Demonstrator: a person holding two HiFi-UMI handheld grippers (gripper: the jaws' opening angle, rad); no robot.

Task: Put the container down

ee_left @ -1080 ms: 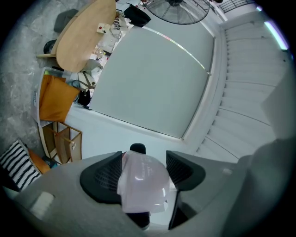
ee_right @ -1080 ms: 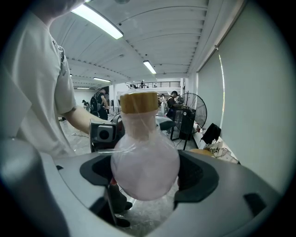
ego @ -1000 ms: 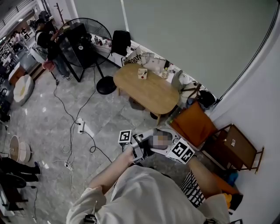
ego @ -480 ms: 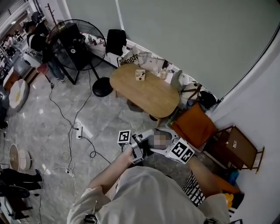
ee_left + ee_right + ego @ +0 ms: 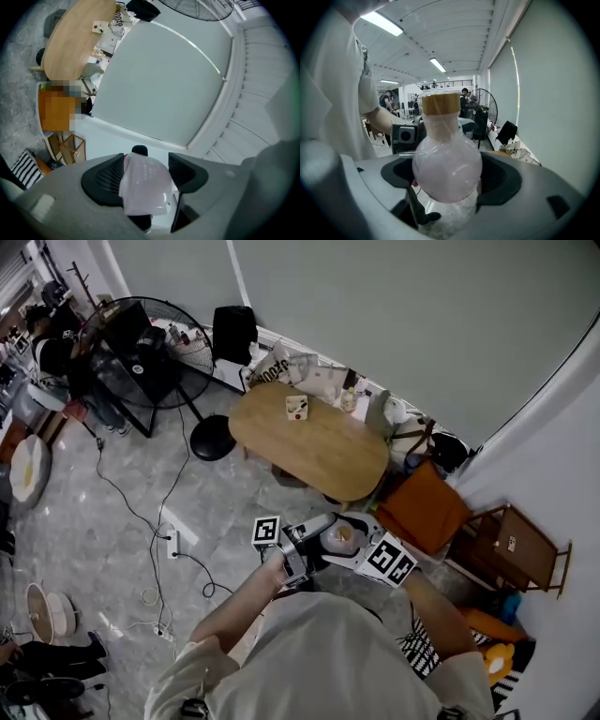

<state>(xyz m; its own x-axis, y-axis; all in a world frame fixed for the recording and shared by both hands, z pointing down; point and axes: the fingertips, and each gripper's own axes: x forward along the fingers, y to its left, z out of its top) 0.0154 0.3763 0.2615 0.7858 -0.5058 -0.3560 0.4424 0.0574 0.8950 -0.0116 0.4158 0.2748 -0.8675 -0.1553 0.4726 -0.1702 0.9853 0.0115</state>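
A round-bellied translucent pinkish container with a tan lid hangs in front of the person's chest, above the floor. My right gripper is shut on its belly; in the right gripper view the container fills the gap between my right gripper's pads. My left gripper comes at it from the other side. In the left gripper view, the container's translucent plastic is pinched in my left gripper. The oval wooden table stands a step ahead.
A small box and clutter sit on the table's far side. An orange chair and a wooden rack stand to the right. A floor fan is at far left, with cables and a power strip on the floor.
Both grippers keep the container in the same place before the chest. The head view has shifted a little, so the fan and the table sit slightly lower and further left.
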